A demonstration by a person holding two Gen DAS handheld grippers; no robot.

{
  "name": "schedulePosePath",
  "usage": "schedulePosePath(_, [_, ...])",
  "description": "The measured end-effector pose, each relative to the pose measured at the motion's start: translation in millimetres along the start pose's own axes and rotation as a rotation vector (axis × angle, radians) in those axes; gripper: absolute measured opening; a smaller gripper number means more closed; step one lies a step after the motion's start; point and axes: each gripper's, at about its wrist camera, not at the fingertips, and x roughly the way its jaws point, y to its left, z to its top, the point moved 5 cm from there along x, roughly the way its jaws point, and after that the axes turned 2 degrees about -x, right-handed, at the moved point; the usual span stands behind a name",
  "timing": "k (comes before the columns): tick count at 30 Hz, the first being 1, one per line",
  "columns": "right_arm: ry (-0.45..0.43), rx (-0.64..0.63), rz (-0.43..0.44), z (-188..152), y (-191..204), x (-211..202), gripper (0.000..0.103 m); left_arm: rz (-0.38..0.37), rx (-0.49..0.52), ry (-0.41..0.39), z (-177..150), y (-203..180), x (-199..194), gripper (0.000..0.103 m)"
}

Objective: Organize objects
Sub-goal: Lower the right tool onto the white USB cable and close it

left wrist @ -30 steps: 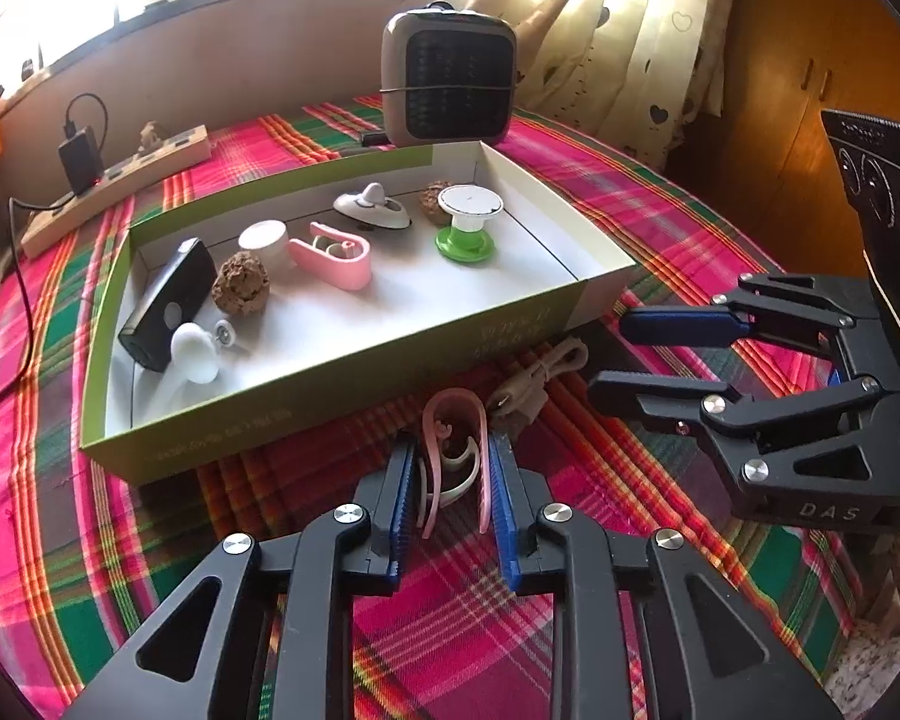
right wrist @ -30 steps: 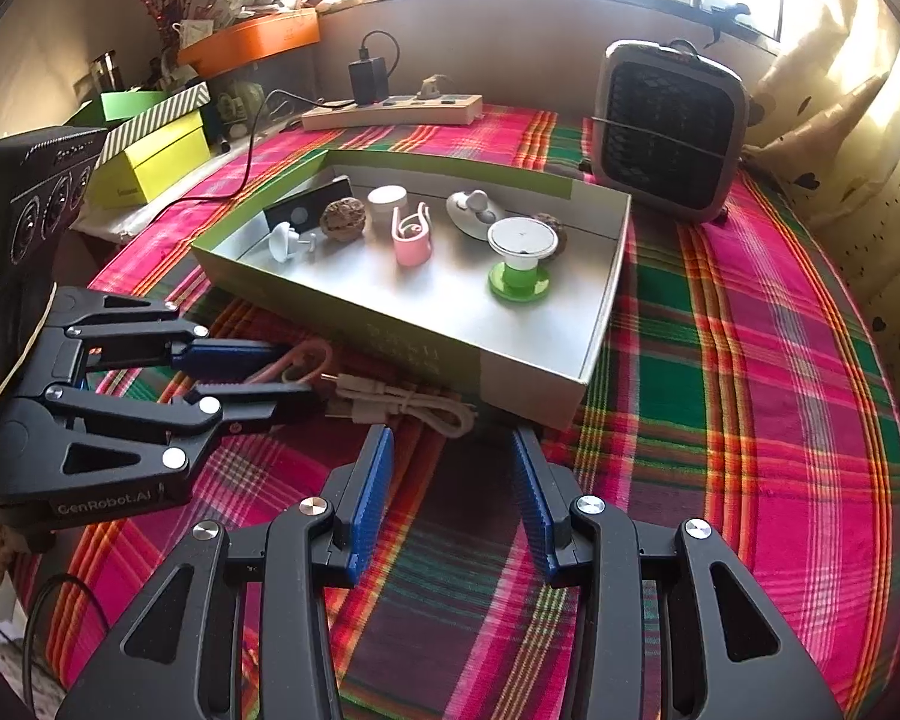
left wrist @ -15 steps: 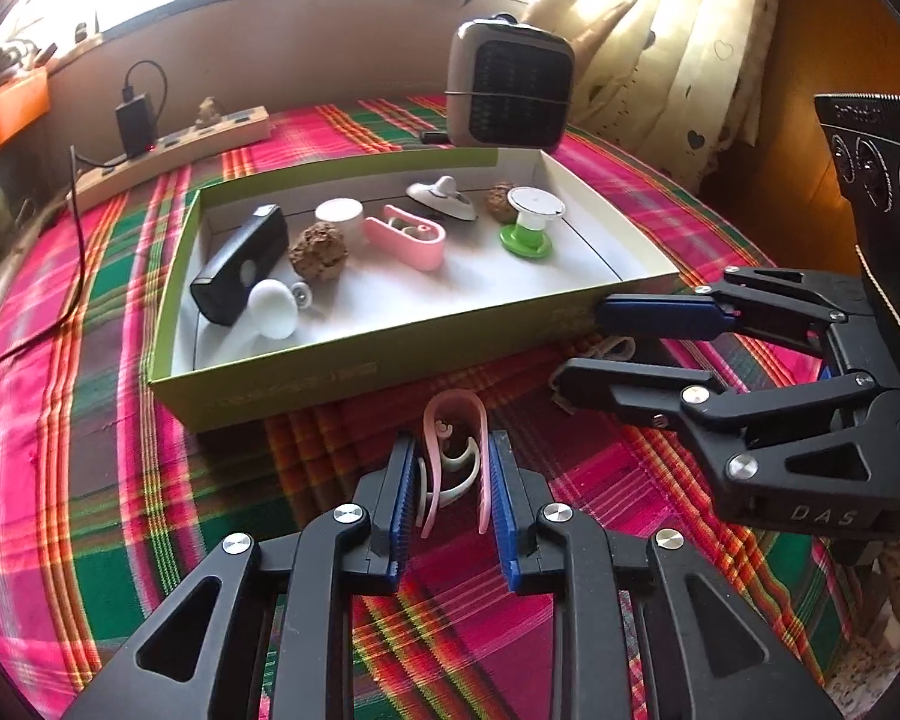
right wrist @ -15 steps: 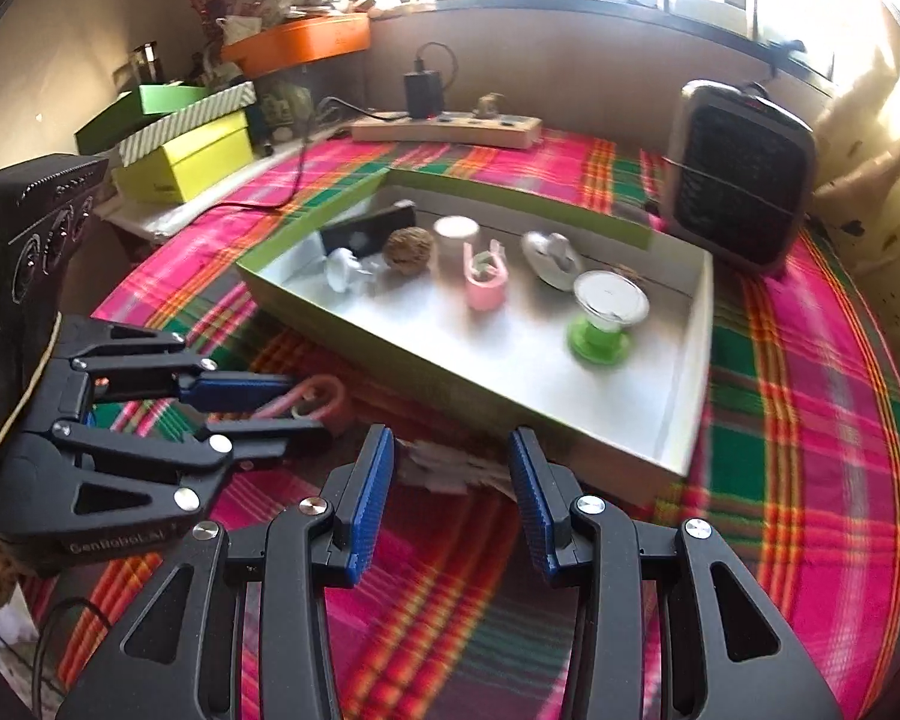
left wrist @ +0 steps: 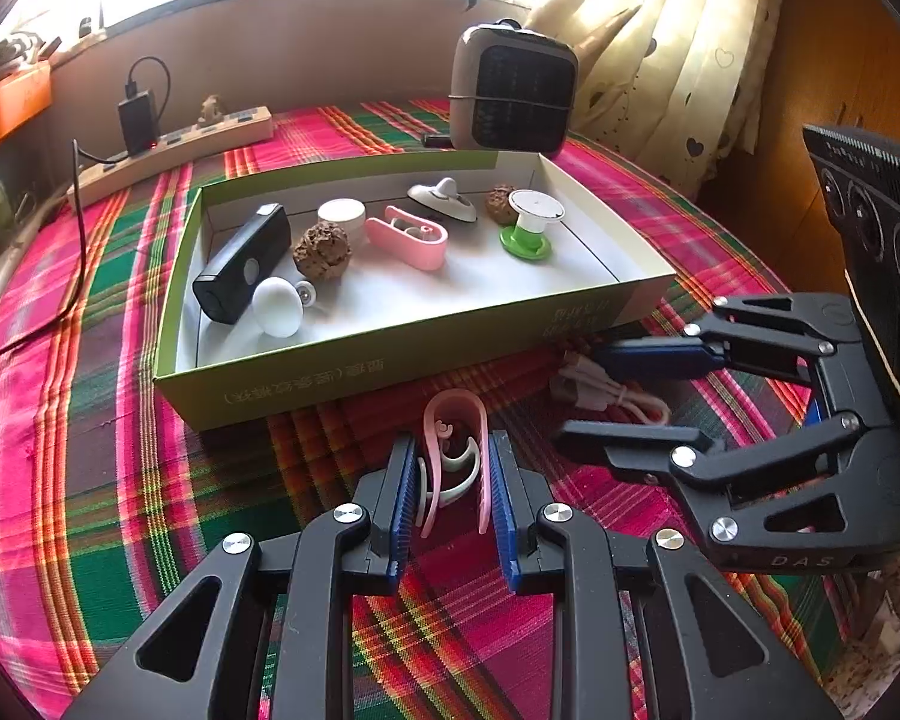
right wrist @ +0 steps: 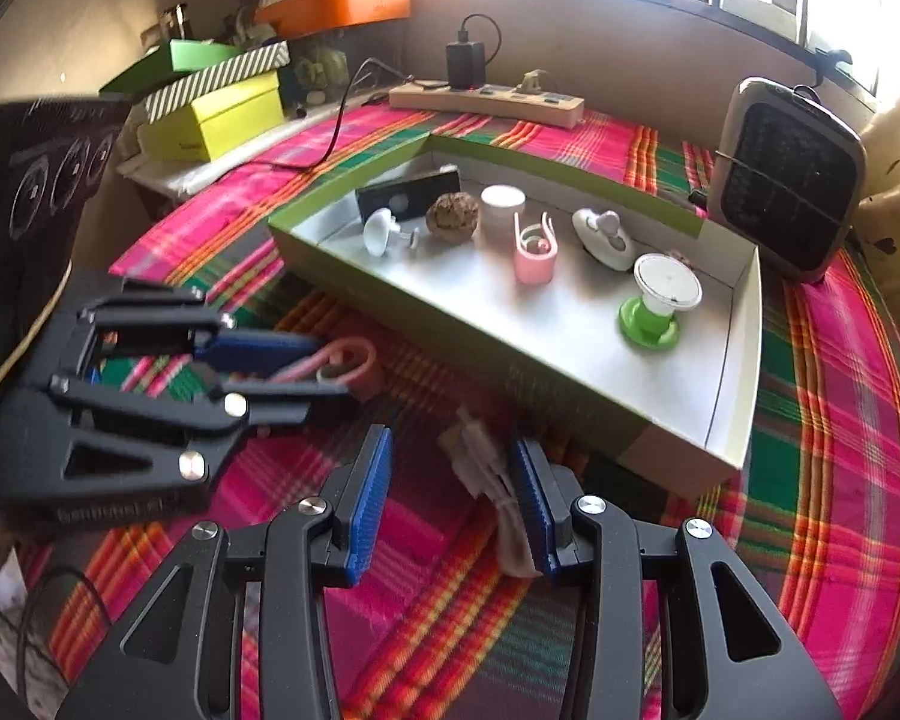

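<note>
Left wrist view: my left tongs [left wrist: 453, 474] squeeze the pink clip [left wrist: 455, 450] just in front of the green box [left wrist: 390, 369]. My right tongs [right wrist: 450, 498] are open around the white cable [right wrist: 486, 468], also beside that box.

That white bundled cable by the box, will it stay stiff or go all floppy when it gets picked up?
The white cable probably droops: it looks thin and soft. Its loops seem bunched together, so it should lift as one bundle. It looks light, lying loose between the right gripper's open jaws.
</note>
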Motion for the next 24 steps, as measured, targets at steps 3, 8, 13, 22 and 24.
schedulePosePath(3, [0.013, 0.01, 0.006, -6, -1, -1, 0.042, 0.001, 0.001, 0.0, 0, 0, 0, 0.021])
schedulePosePath(8, [0.009, 0.031, -0.004, -12, -4, -4, 0.042, 0.003, 0.0, 0.0, 0, 0, -1, 0.021])
schedulePosePath(13, [0.005, 0.048, -0.029, -10, -6, -2, 0.042, 0.012, 0.001, 0.0, 0, 0, -1, 0.021])
schedulePosePath(22, [0.002, 0.04, -0.085, -5, -7, 1, 0.042, 0.027, 0.008, 0.002, 0, -2, 0, 0.022])
schedulePosePath(24, [0.001, 0.042, -0.086, -6, -7, 1, 0.042, 0.033, 0.007, 0.001, 0, -2, 0, 0.022])
